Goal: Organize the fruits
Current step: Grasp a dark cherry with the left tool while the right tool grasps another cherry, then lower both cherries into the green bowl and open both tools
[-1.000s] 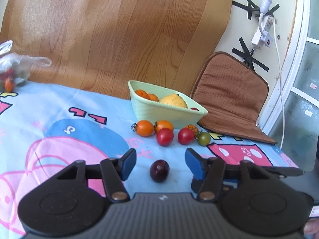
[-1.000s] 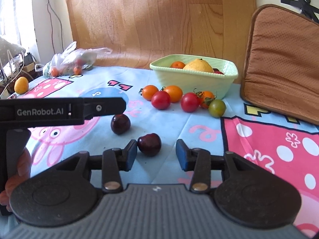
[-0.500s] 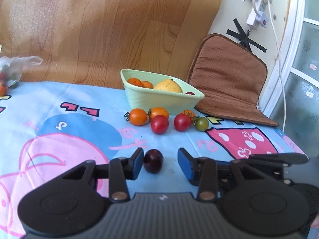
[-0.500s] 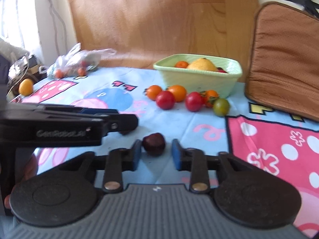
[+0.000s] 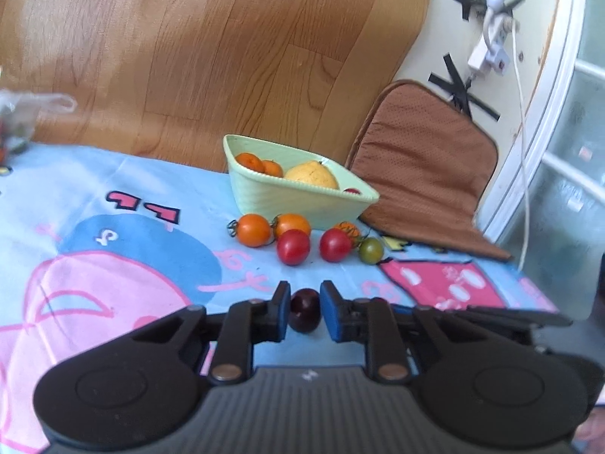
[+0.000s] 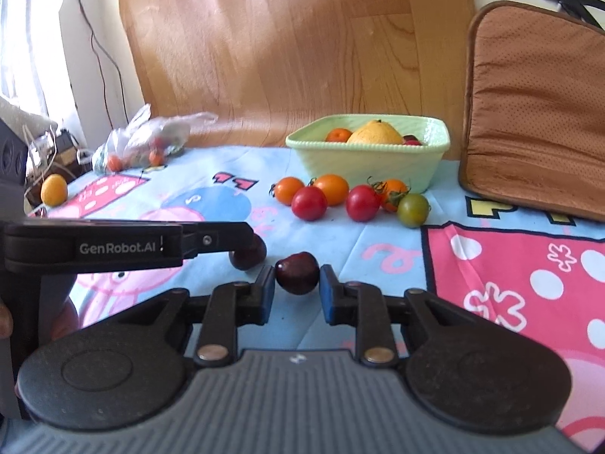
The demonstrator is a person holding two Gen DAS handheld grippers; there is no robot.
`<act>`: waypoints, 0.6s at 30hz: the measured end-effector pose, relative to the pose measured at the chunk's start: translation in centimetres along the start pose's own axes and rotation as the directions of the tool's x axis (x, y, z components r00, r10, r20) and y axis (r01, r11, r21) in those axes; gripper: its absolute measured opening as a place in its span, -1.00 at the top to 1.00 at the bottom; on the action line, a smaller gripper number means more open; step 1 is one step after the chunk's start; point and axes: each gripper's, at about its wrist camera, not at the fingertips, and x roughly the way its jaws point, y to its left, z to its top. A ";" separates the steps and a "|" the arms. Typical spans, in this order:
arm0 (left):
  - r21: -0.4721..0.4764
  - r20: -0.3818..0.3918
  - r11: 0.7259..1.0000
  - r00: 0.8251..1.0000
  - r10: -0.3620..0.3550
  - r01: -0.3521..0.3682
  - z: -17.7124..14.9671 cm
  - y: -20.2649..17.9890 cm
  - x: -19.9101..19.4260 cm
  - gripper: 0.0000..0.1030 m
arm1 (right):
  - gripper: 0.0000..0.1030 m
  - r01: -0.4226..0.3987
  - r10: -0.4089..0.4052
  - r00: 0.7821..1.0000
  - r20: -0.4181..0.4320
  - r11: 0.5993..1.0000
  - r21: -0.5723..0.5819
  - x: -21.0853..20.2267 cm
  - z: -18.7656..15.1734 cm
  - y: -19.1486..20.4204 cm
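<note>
Two dark red round fruits lie on the cartoon-print cloth. My left gripper [image 5: 305,304] is shut on one dark fruit [image 5: 304,312], with a blue pad against each side. In the right wrist view that left gripper [image 6: 247,244] reaches in from the left and half hides its fruit [image 6: 251,259]. My right gripper [image 6: 295,283] is shut on the other dark fruit [image 6: 297,272], which rests on the cloth. Behind stands a pale green bowl [image 5: 302,208] [image 6: 378,168] holding oranges and a yellow fruit. A row of orange, red and green tomatoes [image 5: 293,246] [image 6: 332,198] lies in front of it.
A brown cushion [image 5: 423,162] [image 6: 537,113] leans against the wall right of the bowl. A plastic bag of small fruits [image 6: 143,143] and a loose yellow fruit [image 6: 54,189] sit far left. A wooden board stands behind the table. A white cable [image 5: 523,113] hangs at the right.
Both grippers' jaws have come together from wide apart, each onto its dark fruit. The left gripper closed later than the right. Neither hand has shifted much.
</note>
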 end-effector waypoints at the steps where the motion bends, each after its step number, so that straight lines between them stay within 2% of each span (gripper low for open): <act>1: -0.013 0.004 1.000 1.000 -0.016 0.016 0.4 0.0 0.1 0.65 | 0.46 -0.007 0.007 1.000 0.003 1.000 0.005 -0.1 0.3 -0.1; 3: -0.004 0.024 0.999 0.999 -0.033 0.033 1.8 -0.2 0.4 0.65 | 0.46 -0.013 0.013 0.999 0.030 1.000 0.004 -0.3 1.3 -0.4; 6: 0.027 0.050 0.999 0.998 -0.037 0.036 4.8 -0.5 1.7 0.65 | 0.46 0.028 -0.026 0.994 0.107 1.000 -0.013 -0.2 4.1 -1.7; 10: 0.036 0.081 0.999 0.996 -0.029 0.026 8.4 0.0 4.6 0.65 | 0.46 0.095 -0.091 0.982 0.167 0.995 -0.012 1.7 7.4 -4.2; 17: 0.036 0.018 0.998 0.999 0.043 -0.043 10.9 2.2 11.0 0.64 | 0.43 0.165 -0.160 0.976 0.148 0.986 -0.025 6.7 9.2 -7.4; 18: 0.040 0.010 0.998 0.998 0.055 -0.055 11.0 2.3 11.6 0.56 | 0.43 0.164 -0.160 0.977 0.139 0.986 -0.022 7.2 9.3 -7.7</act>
